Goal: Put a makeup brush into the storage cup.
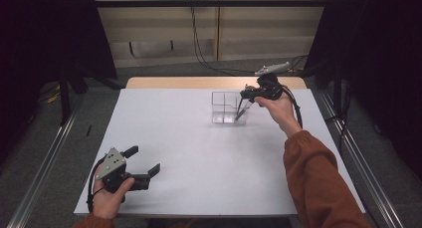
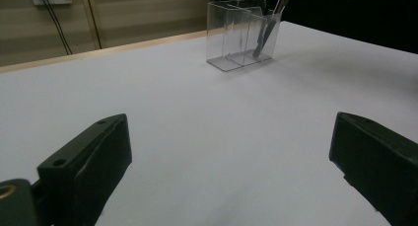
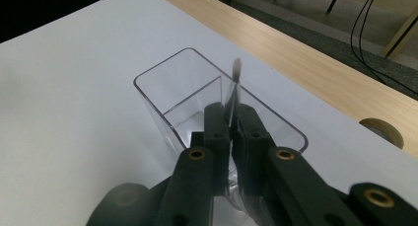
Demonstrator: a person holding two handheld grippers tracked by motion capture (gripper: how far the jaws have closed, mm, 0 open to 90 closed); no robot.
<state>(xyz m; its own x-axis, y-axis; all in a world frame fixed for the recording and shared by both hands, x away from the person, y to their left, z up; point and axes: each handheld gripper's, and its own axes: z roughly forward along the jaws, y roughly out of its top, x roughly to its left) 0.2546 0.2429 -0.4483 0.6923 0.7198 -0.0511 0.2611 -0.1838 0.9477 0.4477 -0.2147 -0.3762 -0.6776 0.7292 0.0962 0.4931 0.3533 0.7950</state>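
Note:
A clear plastic organizer (image 1: pixel 224 108) with compartments stands on the white table (image 1: pixel 199 163), right of centre toward the far edge. My right gripper (image 1: pixel 245 102) hovers over its right end, shut on a thin grey stick (image 1: pixel 240 111) that slants down into the right compartment. In the right gripper view the jaws (image 3: pixel 231 112) pinch the stick (image 3: pixel 236 70) above the organizer's rim (image 3: pixel 162 83). My left gripper (image 1: pixel 143 161) rests at the near left of the table, open with nothing between its fingers. Its own view (image 2: pixel 231 137) shows the organizer (image 2: pixel 236 33) and stick (image 2: pixel 266 28) far ahead.
A wooden strip (image 1: pixel 174 82) runs along the table's far edge, with a round hole (image 3: pixel 382 130) in it. Black cables (image 1: pixel 199 44) hang behind. Metal rails (image 1: pixel 45 163) flank the table on the floor. Bare white surface lies between the two grippers.

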